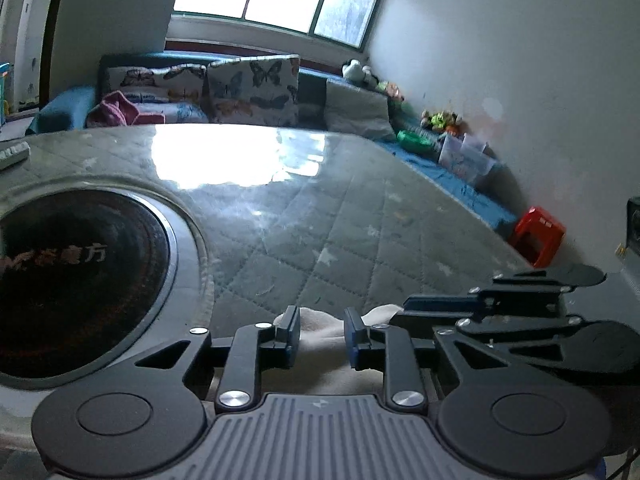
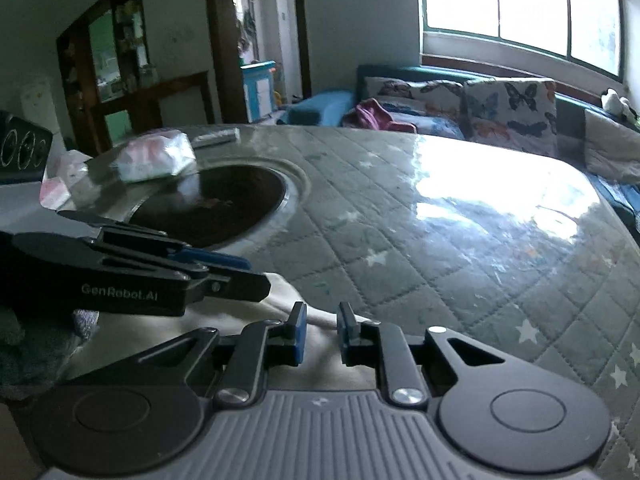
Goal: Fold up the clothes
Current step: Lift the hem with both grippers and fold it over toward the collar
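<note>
A cream-white garment lies at the near edge of the quilted grey table top, mostly hidden under both grippers. My left gripper is open, its jaws a small gap apart just above the cloth. My right gripper is also open over the same cloth, close to the right of the left one. The right gripper shows side-on in the left wrist view, and the left gripper shows side-on in the right wrist view.
A round dark hotplate is set into the table at the left. White plastic packets and a remote lie beyond it. A sofa with butterfly cushions runs behind the table, and a red stool stands by the right wall.
</note>
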`<action>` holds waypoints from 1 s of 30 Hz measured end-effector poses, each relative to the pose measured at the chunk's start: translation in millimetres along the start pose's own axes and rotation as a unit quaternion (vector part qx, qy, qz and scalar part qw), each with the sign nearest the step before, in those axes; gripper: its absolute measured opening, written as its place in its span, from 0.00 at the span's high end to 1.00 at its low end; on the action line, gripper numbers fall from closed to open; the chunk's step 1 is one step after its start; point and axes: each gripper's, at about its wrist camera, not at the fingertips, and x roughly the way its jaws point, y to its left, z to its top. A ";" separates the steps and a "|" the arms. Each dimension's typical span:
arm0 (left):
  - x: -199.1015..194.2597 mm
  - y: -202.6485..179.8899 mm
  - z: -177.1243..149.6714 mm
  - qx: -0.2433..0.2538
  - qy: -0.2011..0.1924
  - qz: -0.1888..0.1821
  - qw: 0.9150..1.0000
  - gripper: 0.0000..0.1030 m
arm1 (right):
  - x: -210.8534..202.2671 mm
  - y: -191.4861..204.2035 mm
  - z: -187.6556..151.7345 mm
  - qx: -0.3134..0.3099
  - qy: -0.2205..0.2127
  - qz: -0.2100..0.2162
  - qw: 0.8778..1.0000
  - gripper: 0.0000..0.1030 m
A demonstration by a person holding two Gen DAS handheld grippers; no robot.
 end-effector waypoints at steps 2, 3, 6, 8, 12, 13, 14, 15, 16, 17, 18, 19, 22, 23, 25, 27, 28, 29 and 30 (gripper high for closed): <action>-8.9 1.3 -5.1 0.004 -0.002 0.001 1.000 0.75 | -3.0 7.5 -1.7 -0.012 -0.001 0.008 1.000 0.85; -13.1 2.0 -8.3 0.007 -0.003 0.002 1.000 0.75 | -3.3 11.0 -3.8 -0.018 -0.001 0.010 1.000 0.85; -18.2 6.0 -13.5 0.002 -0.004 0.012 1.000 0.75 | 2.2 17.5 -10.0 -0.035 0.009 0.006 0.999 0.85; -20.8 9.0 -16.5 -0.002 -0.004 0.019 1.000 0.75 | 2.1 20.4 -12.8 -0.039 0.011 0.003 0.999 0.85; -25.8 14.9 -22.5 -0.011 -0.005 0.034 0.999 0.75 | -12.4 29.0 -10.3 -0.045 -0.005 0.007 0.999 0.83; -27.1 16.4 -23.9 -0.013 -0.006 0.037 0.999 0.75 | -15.2 31.4 -9.6 -0.048 -0.008 0.009 0.999 0.82; -28.4 17.9 -25.4 -0.016 -0.006 0.041 0.999 0.75 | -15.6 34.7 -9.9 -0.053 -0.009 0.009 0.999 0.82; -29.6 19.4 -26.9 -0.018 -0.006 0.045 0.999 0.75 | -13.8 37.9 -10.6 -0.059 -0.008 0.009 0.998 0.82; -30.9 20.9 -28.4 -0.020 -0.007 0.048 0.999 0.75 | -10.0 39.4 -11.5 -0.062 -0.004 0.009 0.998 0.82; -30.9 23.1 -30.0 -0.024 -0.007 0.051 0.998 0.75 | -5.3 40.5 -13.0 -0.062 0.000 0.008 0.998 0.82; -30.2 25.4 -30.9 -0.028 -0.008 0.051 0.998 0.75 | -0.7 41.5 -14.6 -0.062 0.005 0.007 0.998 0.82; -31.6 26.2 -30.9 -0.031 -0.010 0.050 0.998 0.75 | 4.0 42.6 -16.1 -0.062 0.009 0.007 0.998 0.82; -40.8 25.9 -30.7 -0.034 -0.019 0.053 0.998 0.71 | 3.1 45.9 -15.8 -0.062 0.007 0.005 0.998 0.82; -44.8 26.5 -31.3 -0.036 -0.023 0.053 0.998 0.70 | -0.3 47.1 -14.5 -0.062 0.003 0.009 0.998 0.82; -51.0 29.8 -32.9 -0.045 -0.029 0.055 0.997 0.70 | -6.9 50.0 -12.5 -0.064 -0.005 0.016 0.998 0.82; -52.7 32.9 -36.1 -0.051 -0.030 0.059 0.997 0.70 | -7.4 52.4 -13.0 -0.067 -0.008 0.021 0.998 0.82; -51.3 34.9 -37.7 -0.054 -0.027 0.062 0.996 0.70 | -5.0 53.3 -13.4 -0.066 -0.005 0.025 0.997 0.82; -49.9 36.9 -39.3 -0.056 -0.023 0.065 0.996 0.71 | -2.5 53.9 -14.0 -0.065 -0.001 0.028 0.997 0.82; -49.6 38.2 -40.0 -0.058 -0.023 0.067 0.996 0.71 | 1.1 54.7 -15.4 -0.065 0.006 0.032 0.997 0.82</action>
